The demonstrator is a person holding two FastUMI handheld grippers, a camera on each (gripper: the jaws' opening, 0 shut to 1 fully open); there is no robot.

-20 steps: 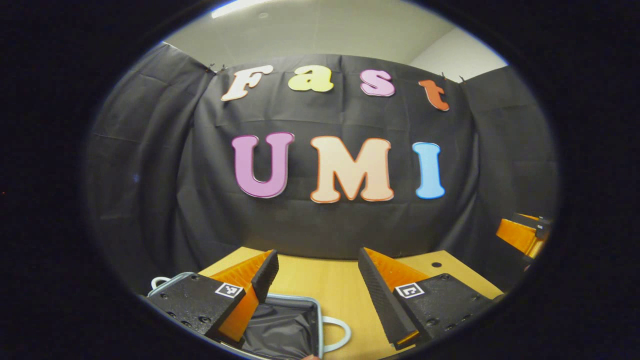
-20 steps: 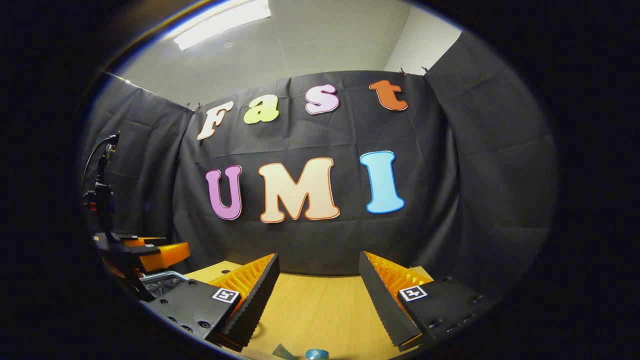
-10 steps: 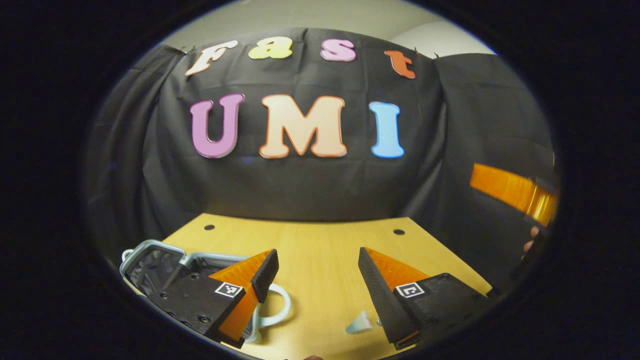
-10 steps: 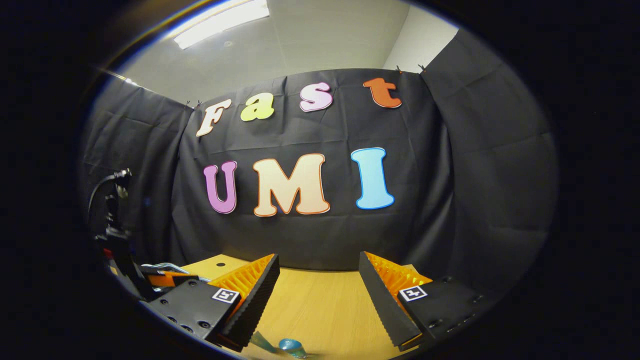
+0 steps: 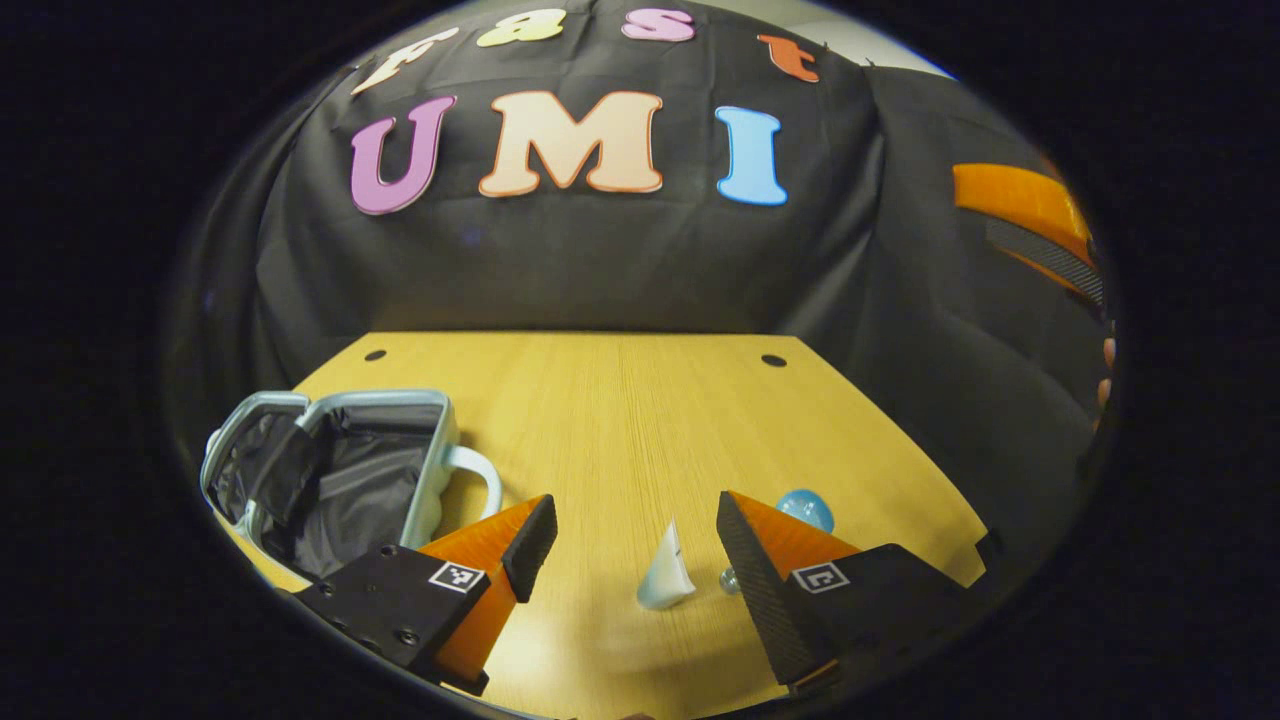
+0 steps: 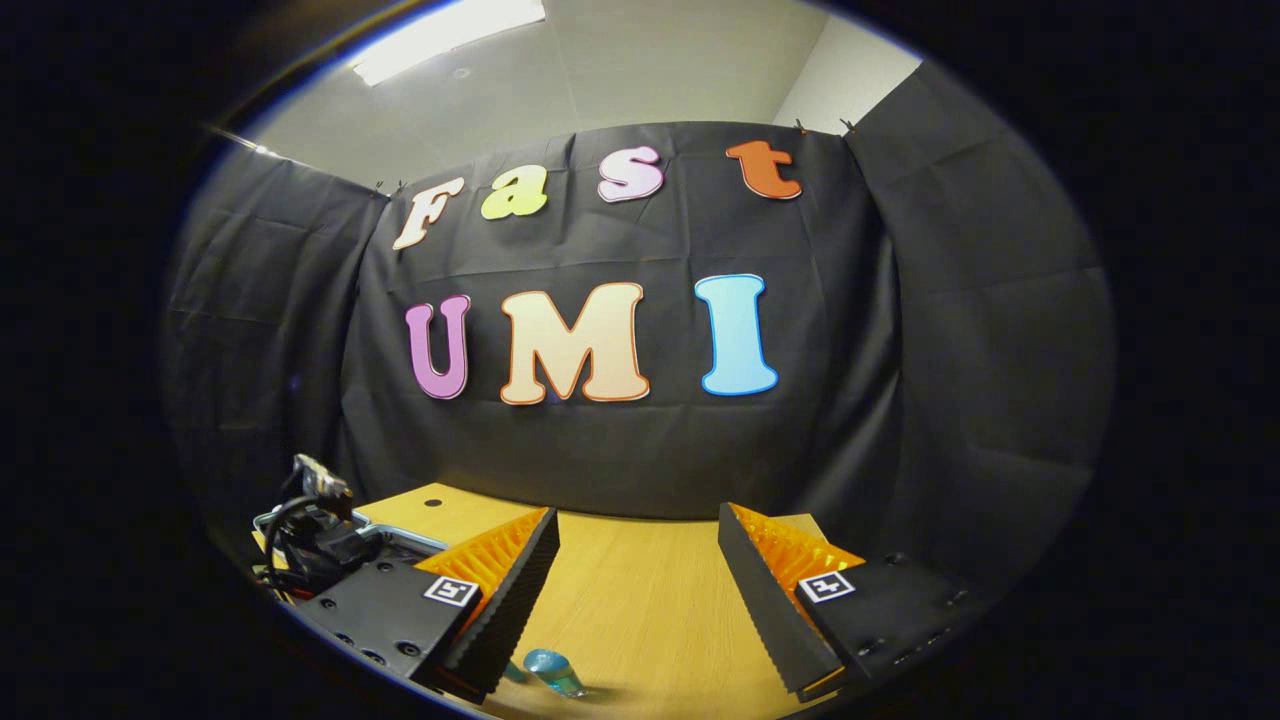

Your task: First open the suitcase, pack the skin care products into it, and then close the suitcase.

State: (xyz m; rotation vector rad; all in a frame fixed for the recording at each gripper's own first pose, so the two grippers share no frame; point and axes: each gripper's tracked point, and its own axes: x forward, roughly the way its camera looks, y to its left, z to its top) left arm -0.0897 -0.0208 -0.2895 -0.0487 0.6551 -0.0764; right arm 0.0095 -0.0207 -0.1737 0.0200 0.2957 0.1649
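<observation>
Blue bottle [image 6: 553, 672] half hidden behind right claw [image 6: 637, 590].

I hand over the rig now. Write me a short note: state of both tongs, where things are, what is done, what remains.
Left tongs: open, empty, above the table.
Right tongs: open, empty.
Suitcase: open, lying at the table's left; nothing seen inside.
White tube and blue bottle: on the table between and beside the left tongs' fingers.
Done: opening. Left: pack both products, close the suitcase.
</observation>
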